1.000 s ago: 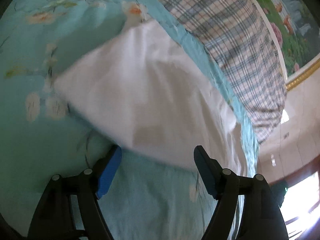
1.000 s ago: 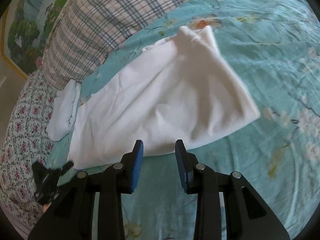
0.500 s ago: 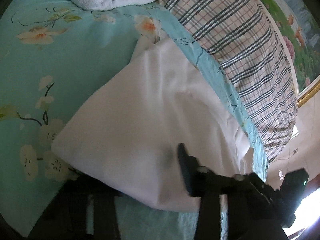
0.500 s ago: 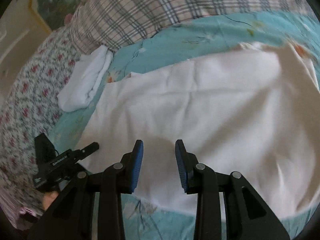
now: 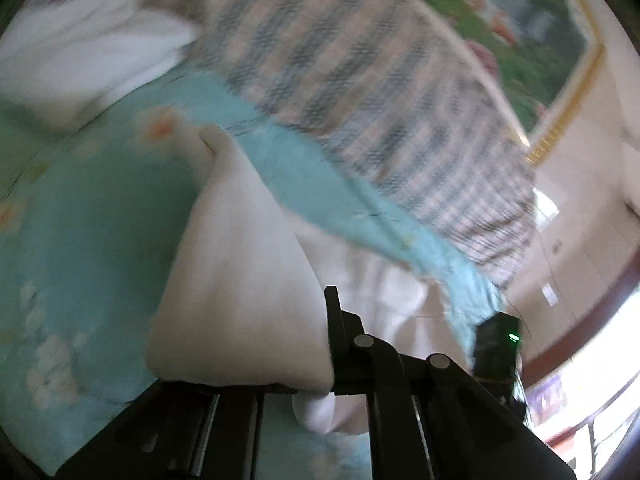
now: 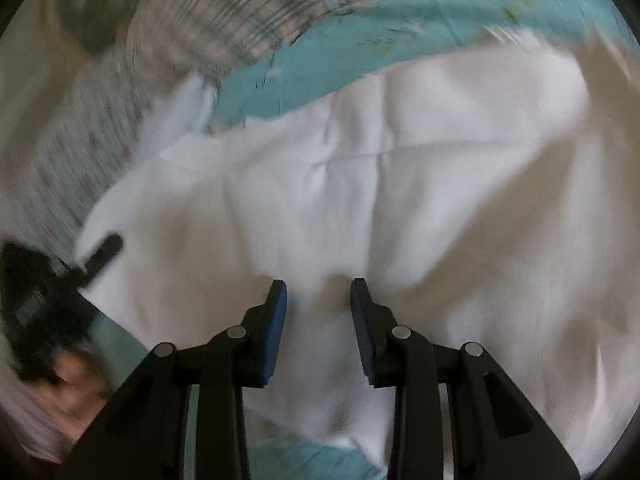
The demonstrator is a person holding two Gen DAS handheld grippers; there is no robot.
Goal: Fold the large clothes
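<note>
White garment (image 6: 400, 184) spread on bed (image 5: 88, 216) for folding. Right gripper (image 6: 318, 292) spread above cloth, nothing pinched. Left gripper (image 5: 256, 344) half-buried under fold; closure impossible to tell.

Garment (image 6: 400, 184) on bedsheet (image 6: 320, 60), plaid quilt (image 6: 224, 12) behind it

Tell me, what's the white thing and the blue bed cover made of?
The white garment looks like soft matte cloth, maybe cotton: it creases and drapes. The blue bed cover seems thin printed fabric, with flowers on it; blur hides the weave.
</note>
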